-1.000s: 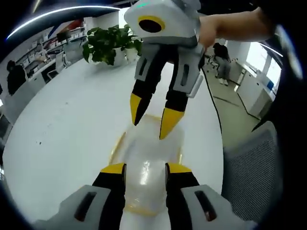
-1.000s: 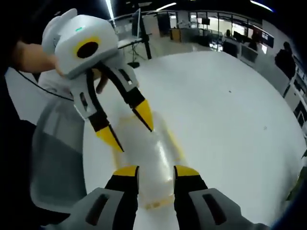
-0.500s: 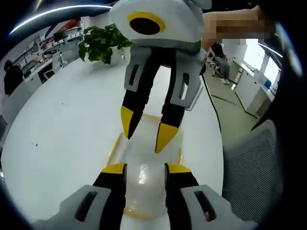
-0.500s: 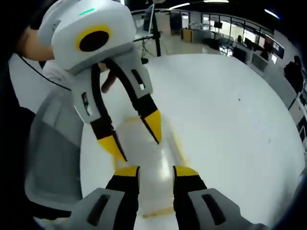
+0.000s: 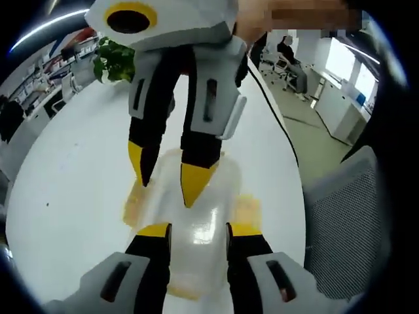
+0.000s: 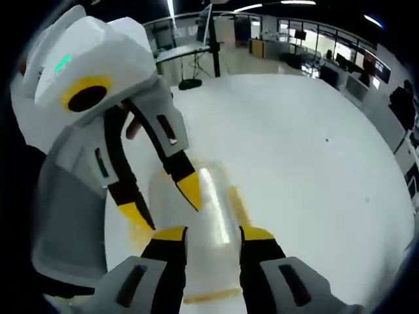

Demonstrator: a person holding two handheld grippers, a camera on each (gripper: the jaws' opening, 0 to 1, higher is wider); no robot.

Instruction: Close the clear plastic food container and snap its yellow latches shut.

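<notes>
White tabletop lies bare left of the container; a mesh chair crowds its right edge; the right tool hangs over the lid.

A white counter spreads wide and round-edged in both views. At its far end in the left gripper view stands a leafy green plant. A grey mesh chair sits just beside the counter's edge; in the right gripper view the chair shows at the left. Beyond the counter, a seated person is at a desk in an open office with shelves, desks and monitors, and ceiling strip lights.
</notes>
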